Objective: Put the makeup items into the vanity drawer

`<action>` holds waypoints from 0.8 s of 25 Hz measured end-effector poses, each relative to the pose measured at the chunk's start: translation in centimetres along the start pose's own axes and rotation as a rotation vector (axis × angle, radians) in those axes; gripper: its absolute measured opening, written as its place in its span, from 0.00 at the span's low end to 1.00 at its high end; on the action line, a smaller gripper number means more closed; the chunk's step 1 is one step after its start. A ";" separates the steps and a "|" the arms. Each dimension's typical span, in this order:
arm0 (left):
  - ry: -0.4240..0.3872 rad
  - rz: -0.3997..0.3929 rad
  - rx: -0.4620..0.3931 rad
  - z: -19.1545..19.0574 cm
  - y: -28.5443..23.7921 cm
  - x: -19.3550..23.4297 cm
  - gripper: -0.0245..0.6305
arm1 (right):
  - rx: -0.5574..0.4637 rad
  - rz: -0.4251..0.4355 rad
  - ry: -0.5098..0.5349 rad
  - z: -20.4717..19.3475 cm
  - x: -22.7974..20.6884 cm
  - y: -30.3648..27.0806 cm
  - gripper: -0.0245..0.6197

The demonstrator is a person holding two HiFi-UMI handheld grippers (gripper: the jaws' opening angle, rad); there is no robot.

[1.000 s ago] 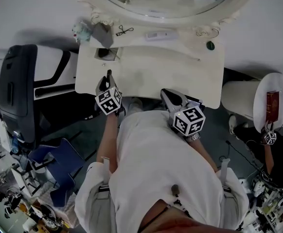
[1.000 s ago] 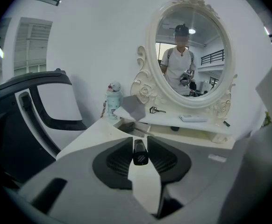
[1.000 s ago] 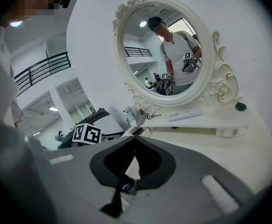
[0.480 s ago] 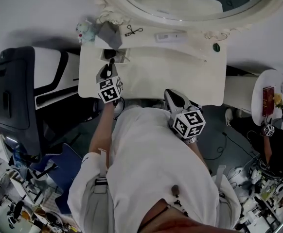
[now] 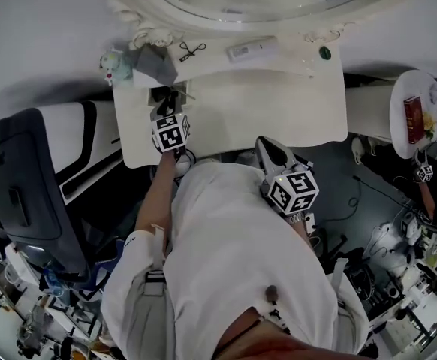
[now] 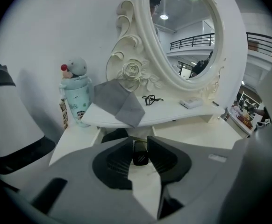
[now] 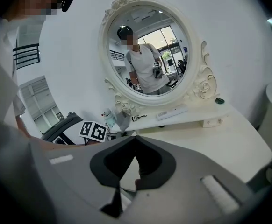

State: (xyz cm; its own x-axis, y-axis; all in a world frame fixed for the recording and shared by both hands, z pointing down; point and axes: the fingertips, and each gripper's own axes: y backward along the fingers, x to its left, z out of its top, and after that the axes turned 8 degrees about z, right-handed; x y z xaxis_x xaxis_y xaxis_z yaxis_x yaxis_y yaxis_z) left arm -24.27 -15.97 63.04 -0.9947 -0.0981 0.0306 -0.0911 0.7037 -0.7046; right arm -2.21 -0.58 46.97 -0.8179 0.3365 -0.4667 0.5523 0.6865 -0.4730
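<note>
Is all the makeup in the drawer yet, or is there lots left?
Done: the drawer is open. In hand: the left gripper pinches a small black tube just in front of it. Left: a black curler-like tool and a flat white item lie on the shelf; the right gripper is shut, empty.

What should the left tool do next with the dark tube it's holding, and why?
Probably ease the left tool forward and down over the open drawer, then let go. It is clamped on the dark tube, and the drawer's dark opening lies just ahead of its tips, below the gray cloth.
</note>
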 end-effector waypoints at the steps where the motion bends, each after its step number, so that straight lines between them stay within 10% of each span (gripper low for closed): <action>1: -0.009 -0.008 0.005 0.0 -0.3 -0.1 0.19 | -0.004 -0.010 -0.005 0.0 0.0 0.0 0.05; 20: -0.077 -0.034 0.066 -1.2 -2.7 -0.7 0.20 | 0.000 -0.048 -0.037 -0.3 -0.4 -0.2 0.04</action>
State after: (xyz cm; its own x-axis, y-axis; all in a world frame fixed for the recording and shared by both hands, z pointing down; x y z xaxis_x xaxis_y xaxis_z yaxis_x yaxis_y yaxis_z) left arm -23.33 -17.00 65.75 -0.9843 -0.1765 0.0026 -0.1188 0.6513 -0.7494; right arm -2.04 -0.65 47.41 -0.8370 0.2793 -0.4706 0.5126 0.7011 -0.4956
